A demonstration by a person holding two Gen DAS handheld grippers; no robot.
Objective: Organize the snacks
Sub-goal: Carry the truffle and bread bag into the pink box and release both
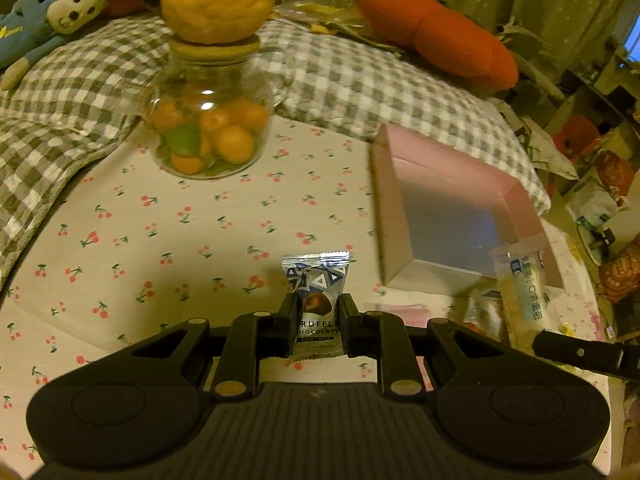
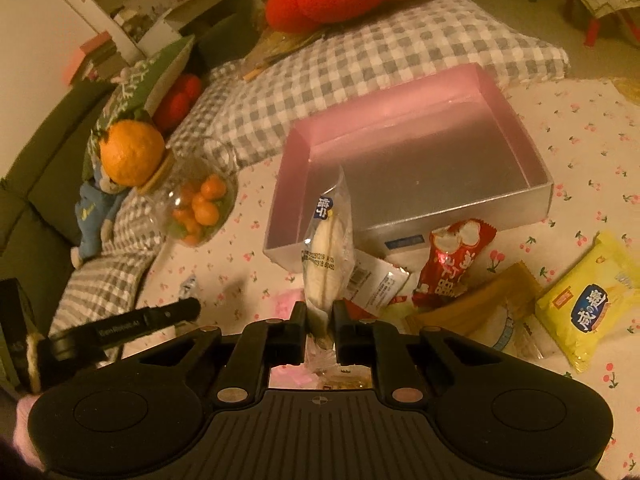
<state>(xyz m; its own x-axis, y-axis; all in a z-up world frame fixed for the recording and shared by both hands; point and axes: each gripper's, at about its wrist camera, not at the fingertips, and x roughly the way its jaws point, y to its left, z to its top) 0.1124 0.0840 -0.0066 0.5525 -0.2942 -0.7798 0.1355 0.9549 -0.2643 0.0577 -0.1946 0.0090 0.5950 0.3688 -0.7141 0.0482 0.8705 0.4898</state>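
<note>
Above the cherry-print bed sheet, my left claw (image 1: 319,312) pinches a truffle chocolate (image 1: 318,304), my right claw (image 2: 320,312) a bread packet (image 2: 328,252); the pink box (image 2: 516,204) sits empty, other snacks (image 2: 452,264) unsorted beside it.

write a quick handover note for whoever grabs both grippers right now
Left gripper: shut on a truffle chocolate packet, held above the cherry-print cloth.
Right gripper: shut on a clear-wrapped bread packet, held upright in front of the pink box.
Pink box: open, nothing in it yet.
Still on the cloth beside the box: red snack packet, yellow snack packet, brown packet and others.
Left to do: likely drop both held snacks into the box, then gather the rest.
</note>
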